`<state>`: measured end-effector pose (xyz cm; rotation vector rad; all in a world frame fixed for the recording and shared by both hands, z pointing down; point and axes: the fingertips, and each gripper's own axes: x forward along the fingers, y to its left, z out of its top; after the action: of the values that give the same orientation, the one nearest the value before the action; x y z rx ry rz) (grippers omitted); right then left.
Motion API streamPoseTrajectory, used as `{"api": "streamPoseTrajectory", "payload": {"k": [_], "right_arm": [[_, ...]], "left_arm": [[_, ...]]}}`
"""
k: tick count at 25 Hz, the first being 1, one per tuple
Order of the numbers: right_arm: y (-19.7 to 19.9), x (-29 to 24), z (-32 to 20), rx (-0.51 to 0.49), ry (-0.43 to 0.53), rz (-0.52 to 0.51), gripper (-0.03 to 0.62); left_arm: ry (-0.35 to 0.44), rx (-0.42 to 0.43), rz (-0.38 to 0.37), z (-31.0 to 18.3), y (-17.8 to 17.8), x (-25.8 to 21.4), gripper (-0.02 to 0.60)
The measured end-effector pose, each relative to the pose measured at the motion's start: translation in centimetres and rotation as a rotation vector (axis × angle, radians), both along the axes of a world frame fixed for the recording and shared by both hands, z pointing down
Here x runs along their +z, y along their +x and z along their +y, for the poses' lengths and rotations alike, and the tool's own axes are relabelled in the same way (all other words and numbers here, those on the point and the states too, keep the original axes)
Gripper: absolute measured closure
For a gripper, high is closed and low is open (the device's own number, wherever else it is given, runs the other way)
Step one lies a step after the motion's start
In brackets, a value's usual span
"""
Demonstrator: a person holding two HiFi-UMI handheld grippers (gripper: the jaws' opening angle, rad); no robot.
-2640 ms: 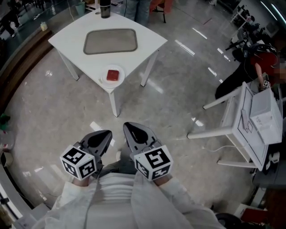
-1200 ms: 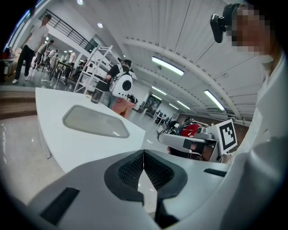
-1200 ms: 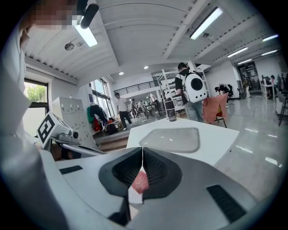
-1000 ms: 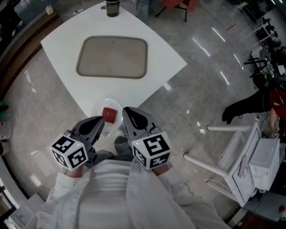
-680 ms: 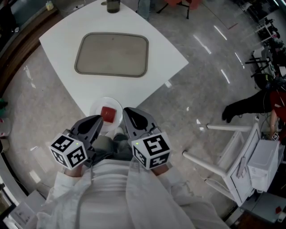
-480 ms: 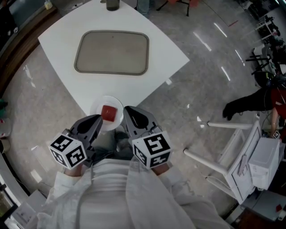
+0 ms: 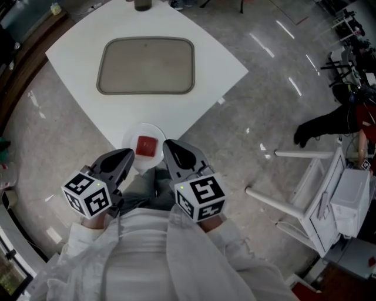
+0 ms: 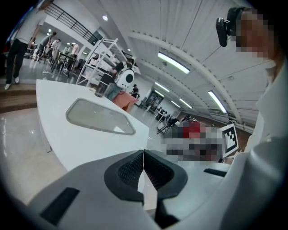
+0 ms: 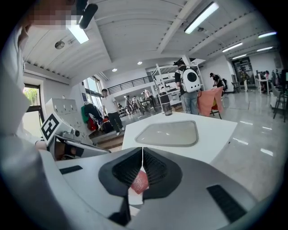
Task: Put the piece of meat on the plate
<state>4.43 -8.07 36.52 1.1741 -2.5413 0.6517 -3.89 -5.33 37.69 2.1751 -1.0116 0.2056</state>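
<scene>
A red piece of meat (image 7: 147, 145) lies on a small white plate (image 7: 132, 140) at the near corner of the white table (image 7: 217, 64). Both grippers are held close to my body just short of that corner. My left gripper (image 7: 128, 155) is shut and holds nothing; its tips sit beside the plate's near left edge. My right gripper (image 7: 170, 144) is also shut and empty, just right of the plate. In the right gripper view the meat (image 9: 140, 182) shows below the closed right gripper (image 9: 142, 150). In the left gripper view the left gripper (image 8: 143, 153) is shut, and no meat shows there.
A grey tray (image 7: 145, 57) lies in the middle of the table, with a dark cup (image 7: 142, 4) at the far edge. White folding furniture (image 7: 329, 194) stands on the floor to the right, and a person in dark clothes (image 7: 329, 126) is beyond it.
The table corner with the plate and meat has come much closer, from well ahead to right at the gripper tips. Both grippers stayed shut.
</scene>
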Motion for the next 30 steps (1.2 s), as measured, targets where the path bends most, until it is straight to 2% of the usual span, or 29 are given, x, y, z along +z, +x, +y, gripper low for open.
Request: {"api": "streamPoseTrajectory", "payload": {"k": [8, 12, 19, 23, 30], "right_arm": [[-0.5, 1.0, 0.5, 0.038, -0.046, -0.006, 0.579], [-0.5, 2.3, 0.9, 0.051, -0.088, 0.000, 0.579], [-0.5, 4.6, 0.9, 0.067, -0.145, 0.017, 0.579], [-0.5, 5.9, 0.8, 0.074, -0.168, 0.033, 0.579], [0.0, 7.8, 0.6, 0.110, -0.222, 0.021, 0.577]], "left_arm": [[-0.059, 0.025, 0.012, 0.4, -0.7, 1.4, 0.571], [-0.088, -0.012, 0.047, 0.3, -1.5, 2.2, 0.571], [-0.106, -0.084, 0.019, -0.5, -3.2, 4.0, 0.571], [-0.106, -0.138, -0.021, -1.1, -4.6, 5.2, 0.571], [-0.146, -0.172, -0.058, -1.2, -5.9, 7.5, 0.571]]}}
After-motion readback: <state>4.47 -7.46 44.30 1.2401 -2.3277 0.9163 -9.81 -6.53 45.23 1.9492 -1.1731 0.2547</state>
